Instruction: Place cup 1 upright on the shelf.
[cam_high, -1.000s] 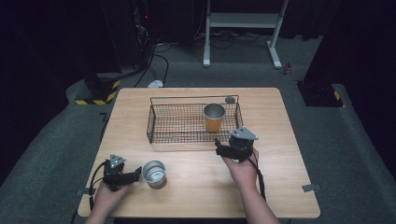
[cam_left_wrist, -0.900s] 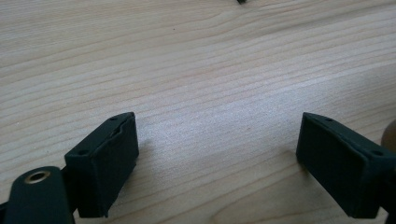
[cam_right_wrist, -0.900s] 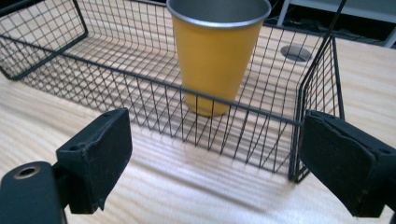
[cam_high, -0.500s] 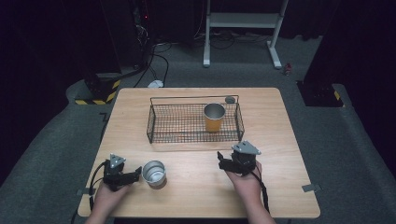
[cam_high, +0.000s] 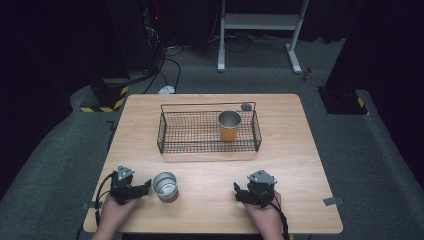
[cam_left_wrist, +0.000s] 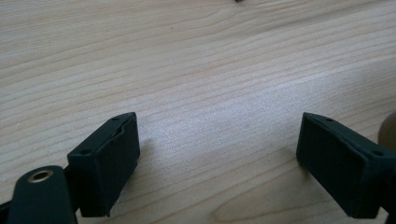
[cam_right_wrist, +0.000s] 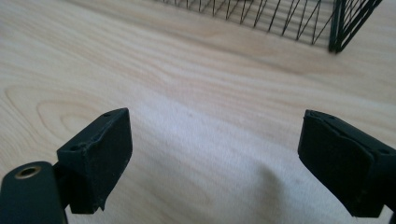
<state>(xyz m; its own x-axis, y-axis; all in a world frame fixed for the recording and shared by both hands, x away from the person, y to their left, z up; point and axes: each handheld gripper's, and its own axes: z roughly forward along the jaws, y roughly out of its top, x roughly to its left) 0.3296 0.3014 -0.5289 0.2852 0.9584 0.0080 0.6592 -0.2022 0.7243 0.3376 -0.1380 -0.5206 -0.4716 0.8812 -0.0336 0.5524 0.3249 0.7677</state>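
A silver metal cup (cam_high: 164, 184) stands upright on the wooden table (cam_high: 300, 150) near its front left. My left gripper (cam_high: 146, 186) lies just left of it, pointing at it, open. In the left gripper view the gripper (cam_left_wrist: 219, 123) has only bare wood between its jaws, which have just been closing a little; the cup's edge (cam_left_wrist: 388, 133) shows at the far right. My right gripper (cam_high: 236, 192) rests low near the front edge, open, pointing left. The right gripper view has this gripper (cam_right_wrist: 215, 116) holding nothing. An orange cup (cam_high: 229, 125) stands in the wire basket (cam_high: 160, 135).
The black wire basket (cam_right_wrist: 280, 18) sits mid-table, its near wall ahead of my right gripper. A small grey round object (cam_high: 246, 106) lies just behind the basket. Cables trail from both grippers over the front edge. Dark floor and equipment surround the table.
My right gripper has moved from beside the basket's near right corner back toward the front edge and down to the table. The left gripper and silver cup have stayed put.
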